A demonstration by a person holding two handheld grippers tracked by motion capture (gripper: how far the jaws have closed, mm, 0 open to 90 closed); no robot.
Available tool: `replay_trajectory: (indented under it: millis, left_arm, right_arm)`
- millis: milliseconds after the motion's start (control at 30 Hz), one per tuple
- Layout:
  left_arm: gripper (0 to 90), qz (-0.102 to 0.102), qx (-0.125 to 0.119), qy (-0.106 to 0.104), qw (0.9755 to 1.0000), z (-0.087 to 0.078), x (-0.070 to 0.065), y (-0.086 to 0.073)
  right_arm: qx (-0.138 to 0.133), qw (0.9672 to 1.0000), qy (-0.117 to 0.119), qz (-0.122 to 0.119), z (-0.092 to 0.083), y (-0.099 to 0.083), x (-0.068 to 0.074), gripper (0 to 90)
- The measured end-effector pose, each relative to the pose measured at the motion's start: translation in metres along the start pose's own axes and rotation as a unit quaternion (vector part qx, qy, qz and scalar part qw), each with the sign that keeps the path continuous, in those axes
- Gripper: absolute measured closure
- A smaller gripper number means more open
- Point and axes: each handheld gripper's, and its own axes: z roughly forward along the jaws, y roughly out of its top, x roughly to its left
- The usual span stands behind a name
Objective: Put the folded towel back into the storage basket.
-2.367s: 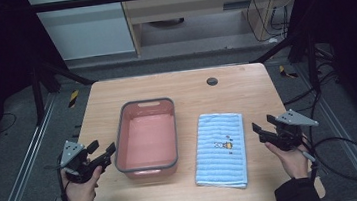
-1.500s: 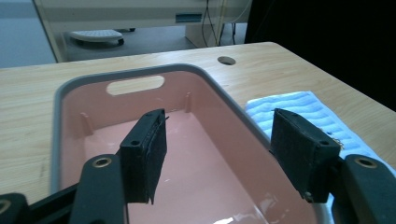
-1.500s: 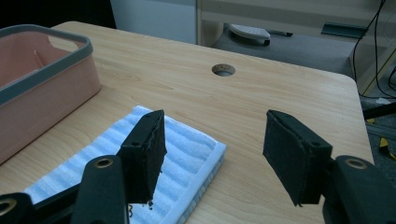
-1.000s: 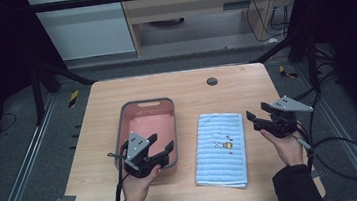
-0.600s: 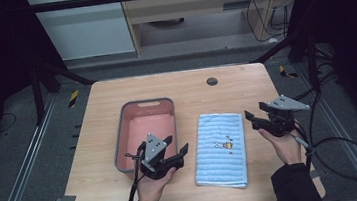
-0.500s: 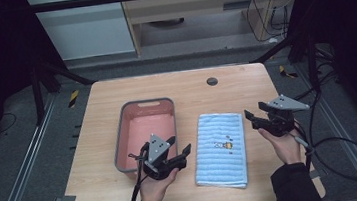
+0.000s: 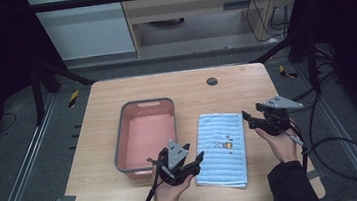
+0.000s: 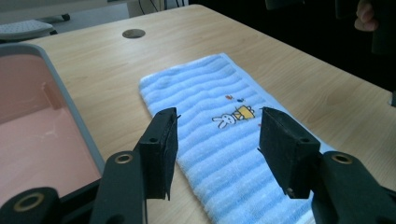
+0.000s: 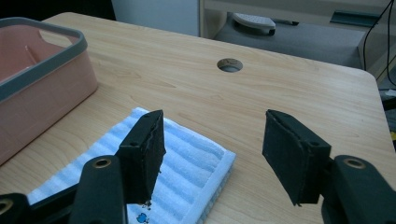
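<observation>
Wooden table with round hole, grey floor, dark surroundings

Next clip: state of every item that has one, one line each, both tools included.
Left tool: open, holding nothing, over the towel's near left corner.
Right tool: open, holding nothing, at the towel's far right corner.
Towel: folded, lying flat on the table, beside the tub.
Pink tub: upright, empty.
</observation>
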Motion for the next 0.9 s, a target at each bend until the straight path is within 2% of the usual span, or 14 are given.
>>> replay_trajectory:
  millis: [267, 433, 600, 667, 733, 800, 900]
  left_arm:
    - [47.7, -0.004, 0.022, -0.005, 0.9997, 0.011, -0.009, -0.015]
    - [49.4, -0.015, 0.032, -0.005, 0.9994, 0.017, -0.009, -0.024]
    - [51.0, -0.014, 0.046, 0.003, 0.9989, 0.022, -0.007, -0.032]
    - [51.4, -0.015, 0.052, 0.004, 0.9985, 0.025, -0.008, -0.038]
    - [51.7, -0.014, 0.052, 0.001, 0.9986, 0.028, -0.009, -0.042]
    - [51.9, -0.002, 0.054, 0.010, 0.9985, 0.030, -0.010, -0.044]
    - [52.5, -0.008, 0.065, 0.015, 0.9978, 0.032, -0.013, -0.049]
  right_arm:
    - [0.012, 0.9999, -0.001, 0.001, 0.007, -0.006, -0.002, 39.9]
    - [0.027, 0.9996, 0.001, 0.000, 0.016, -0.014, -0.001, 40.3]
    - [0.048, 0.9988, -0.001, -0.012, 0.026, -0.021, 0.002, 39.8]
    - [0.044, 0.9990, 0.003, -0.011, 0.030, -0.023, 0.004, 40.0]
    - [0.054, 0.9985, 0.002, -0.012, 0.034, -0.026, 0.005, 40.0]
    - [0.060, 0.9982, -0.001, -0.010, 0.037, -0.030, 0.004, 40.3]
    - [0.065, 0.9978, -0.004, -0.006, 0.041, -0.033, 0.003, 40.9]
